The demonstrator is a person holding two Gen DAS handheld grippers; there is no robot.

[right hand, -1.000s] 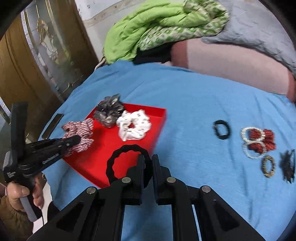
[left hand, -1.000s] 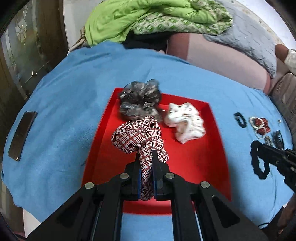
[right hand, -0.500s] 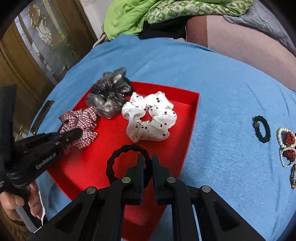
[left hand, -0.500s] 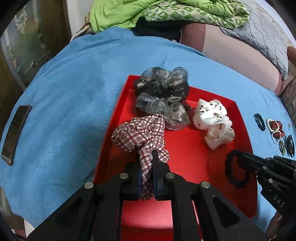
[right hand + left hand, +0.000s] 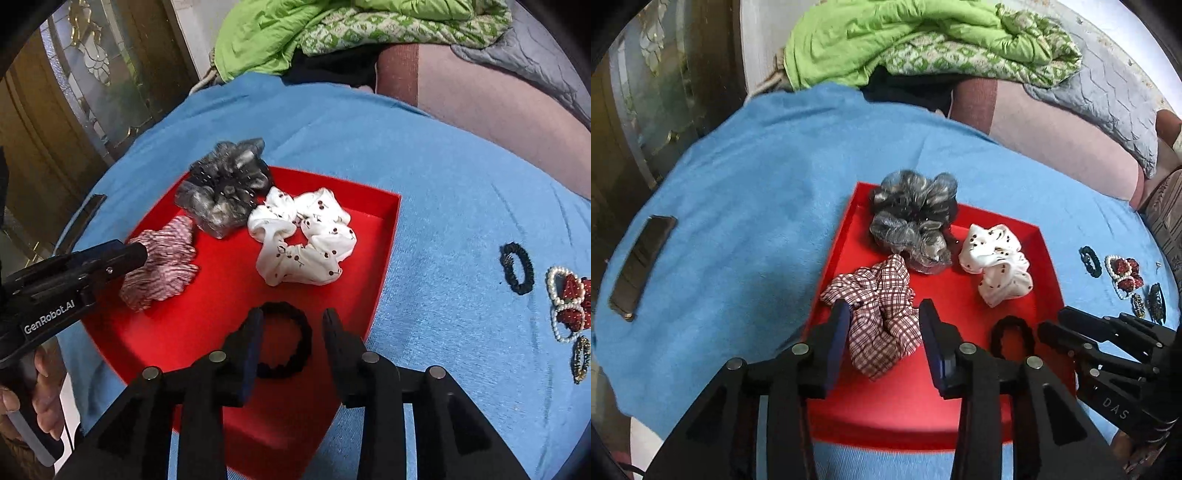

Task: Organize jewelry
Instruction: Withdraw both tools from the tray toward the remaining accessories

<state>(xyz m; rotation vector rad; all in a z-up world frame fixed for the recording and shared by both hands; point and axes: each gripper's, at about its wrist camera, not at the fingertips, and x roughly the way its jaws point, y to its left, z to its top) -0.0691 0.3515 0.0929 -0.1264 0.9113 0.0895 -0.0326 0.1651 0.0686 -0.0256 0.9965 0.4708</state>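
As both jaws open, grey scrunchie (image 5: 912, 218) crowding checked scrunchie (image 5: 882, 314)

One red tray (image 5: 384, 266) holds three fabric scrunchies: grey (image 5: 221, 192), white dotted (image 5: 306, 243), red-checked (image 5: 162, 266), plus one black wavy hair tie (image 5: 286, 345). Outside it on the blue cloth (image 5: 443, 177) lie one small black hair tie (image 5: 517, 267), one cluster of pearl loops with red pieces (image 5: 567, 302) (loop count unclear), and one beaded ring (image 5: 580, 358); the left view adds one dark clip (image 5: 1156, 304). Also one dark flat slab (image 5: 642, 266) and two tongs, left (image 5: 882, 314) and right (image 5: 291, 325).
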